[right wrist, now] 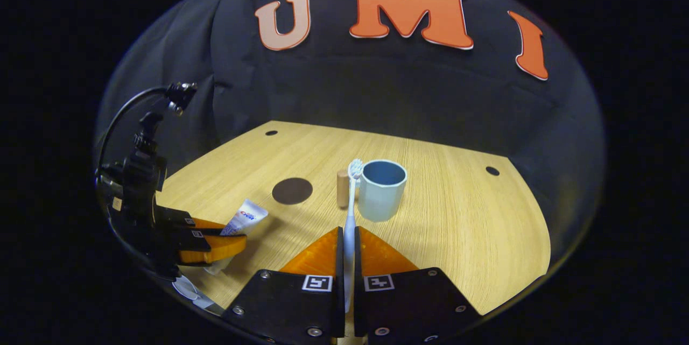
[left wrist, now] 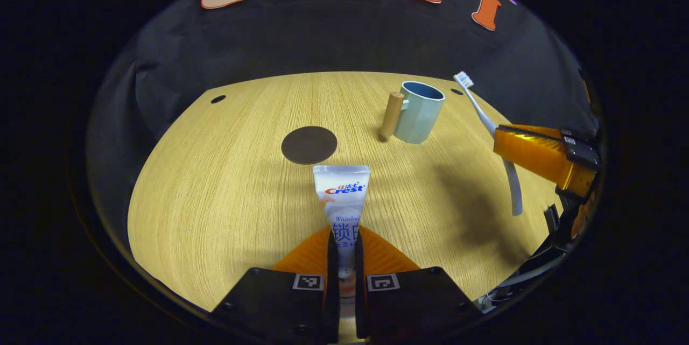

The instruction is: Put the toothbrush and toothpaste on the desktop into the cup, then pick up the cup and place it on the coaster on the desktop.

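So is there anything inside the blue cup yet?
The cup looks empty as far down as its open top shows; its rim hides the very bottom. Toothbrush and toothpaste are held in the grippers.

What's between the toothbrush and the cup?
Nothing visible. The right gripper holds the toothbrush above the table, bristles near the cup rim. The cup is open and looks empty; its wooden handle sits left of the path.

Your way to the cup (right wrist: 381,189) lies over bare desktop (right wrist: 473,226). Its open mouth is unblocked; its wooden handle (right wrist: 342,188) juts toward the coaster (right wrist: 292,190), which sits apart, nothing on it.
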